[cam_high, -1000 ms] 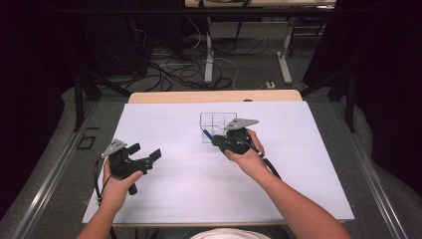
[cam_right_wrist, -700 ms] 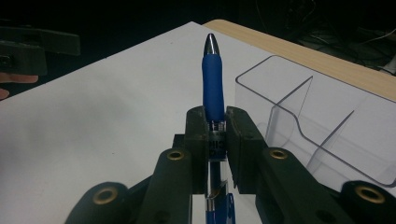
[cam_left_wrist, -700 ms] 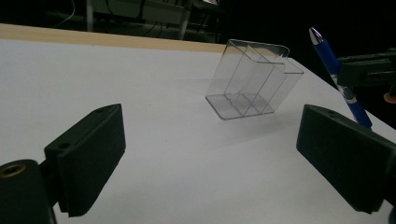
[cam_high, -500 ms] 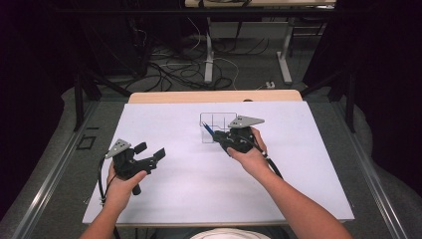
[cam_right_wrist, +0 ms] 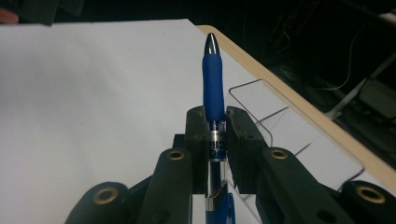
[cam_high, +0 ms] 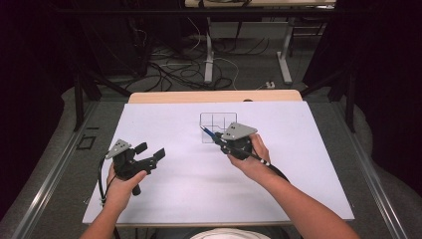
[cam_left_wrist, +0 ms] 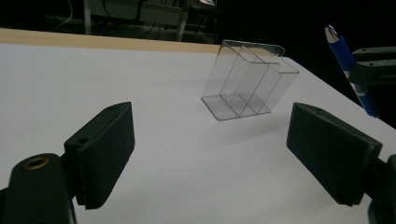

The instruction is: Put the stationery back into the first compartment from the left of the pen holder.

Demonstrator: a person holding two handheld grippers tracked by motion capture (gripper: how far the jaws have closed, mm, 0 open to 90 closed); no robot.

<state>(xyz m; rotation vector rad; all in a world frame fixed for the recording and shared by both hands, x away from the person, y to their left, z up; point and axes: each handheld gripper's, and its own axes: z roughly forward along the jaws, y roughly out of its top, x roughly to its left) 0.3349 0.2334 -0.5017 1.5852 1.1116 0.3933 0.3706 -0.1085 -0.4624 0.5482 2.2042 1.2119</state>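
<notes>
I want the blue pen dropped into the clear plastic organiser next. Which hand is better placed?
Right. The right gripper is shut on the blue pen, beside the clear plastic divided organiser. The left gripper stands open and empty, farther off.

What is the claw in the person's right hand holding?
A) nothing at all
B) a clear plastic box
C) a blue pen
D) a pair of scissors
C: in the right gripper view the right claw is clamped on a blue pen that sticks out past its tips, with the clear plastic organizer standing apart on the table just beyond it.
</notes>
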